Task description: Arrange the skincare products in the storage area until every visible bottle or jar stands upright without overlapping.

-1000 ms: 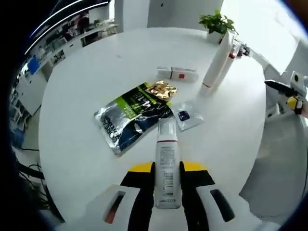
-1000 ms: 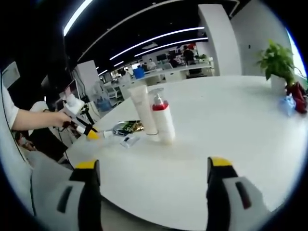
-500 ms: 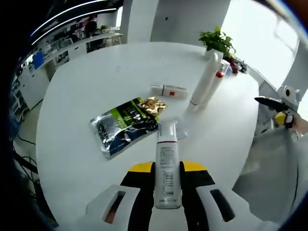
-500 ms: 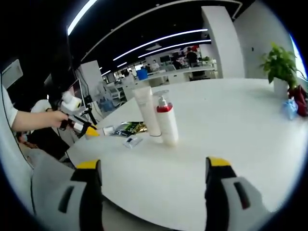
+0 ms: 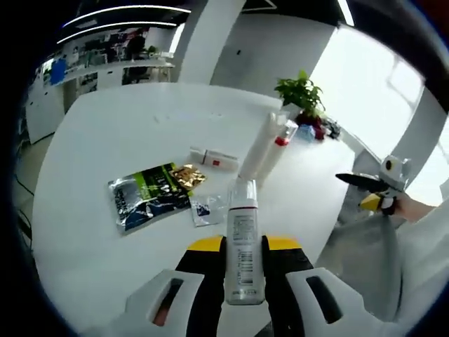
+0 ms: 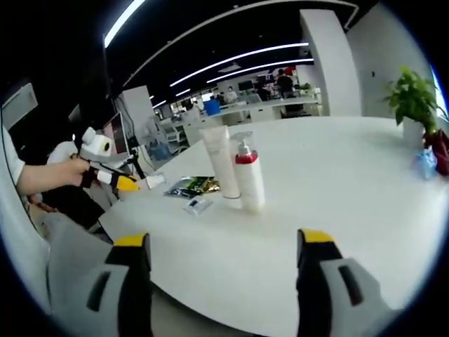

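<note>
Gripping a white plastic tube with barcode label [image 5: 244, 246], left gripper [image 5: 244, 270] hangs over round white table's [image 5: 105, 140] near edge; right gripper [image 6: 219, 281] spread, holding nothing, beyond it white pump bottle [image 6: 250, 179] upright.

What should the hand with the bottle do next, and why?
Probably carry the bottle toward the standing tube and pump bottle and set it upright beside them. The left gripper is shut on it above the table.

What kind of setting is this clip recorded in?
Most likely an open-plan office: rows of desks with monitors under long ceiling light strips, a round white table, and a potted green plant.
</note>
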The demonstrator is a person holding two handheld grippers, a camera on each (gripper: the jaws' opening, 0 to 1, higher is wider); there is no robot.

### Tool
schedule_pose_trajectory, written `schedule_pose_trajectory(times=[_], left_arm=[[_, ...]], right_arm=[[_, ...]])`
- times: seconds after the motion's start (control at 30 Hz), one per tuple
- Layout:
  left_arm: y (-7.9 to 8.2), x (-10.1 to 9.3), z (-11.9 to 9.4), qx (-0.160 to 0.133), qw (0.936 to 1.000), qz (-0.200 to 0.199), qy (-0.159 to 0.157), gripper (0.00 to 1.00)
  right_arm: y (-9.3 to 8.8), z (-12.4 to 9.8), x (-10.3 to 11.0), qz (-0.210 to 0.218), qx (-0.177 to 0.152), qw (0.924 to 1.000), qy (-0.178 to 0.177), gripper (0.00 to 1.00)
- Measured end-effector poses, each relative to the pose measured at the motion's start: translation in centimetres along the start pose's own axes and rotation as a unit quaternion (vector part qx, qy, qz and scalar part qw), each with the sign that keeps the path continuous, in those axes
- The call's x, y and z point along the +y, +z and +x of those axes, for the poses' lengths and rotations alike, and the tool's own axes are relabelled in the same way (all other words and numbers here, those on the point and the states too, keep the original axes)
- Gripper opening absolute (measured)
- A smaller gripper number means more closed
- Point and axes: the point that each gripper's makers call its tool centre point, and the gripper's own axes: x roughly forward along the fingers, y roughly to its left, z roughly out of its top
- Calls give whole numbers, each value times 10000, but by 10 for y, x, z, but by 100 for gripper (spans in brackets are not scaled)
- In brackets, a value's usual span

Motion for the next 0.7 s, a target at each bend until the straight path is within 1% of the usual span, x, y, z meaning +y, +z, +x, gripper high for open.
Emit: schedule_pose_trajectory(times=[0.13, 0.27, 0.43, 0.5, 0.6, 0.67, 0.7], left_arm=[[6, -12, -2, -213, 9995, -117, -203, 17], [14, -25, -6, -480, 9975, -275, -433, 17], [19, -39, -10, -732, 9945, -361, -656, 17], [20, -46, -11, -845, 9927, -332, -790, 17], [16, -56, -12, -902, 9909, -363, -934, 17], [16, -65, -13, -1034, 9880, -353, -1094, 17], [16, -69, -14, -1096, 9863, -378, -1171, 17]], right_arm=[[-1, 1, 2, -90, 35, 10000, 16, 86], [-2, 2, 3, -138, 65, 9999, 47, 86], [1, 1, 4, -19, -12, 9999, 129, 85], [2, 2, 6, 40, -23, 9998, 202, 84], [1, 5, 12, 19, 19, 9995, 299, 84], [3, 8, 21, 110, -14, 9989, 462, 83], [5, 9, 29, 231, -82, 9978, 622, 83]])
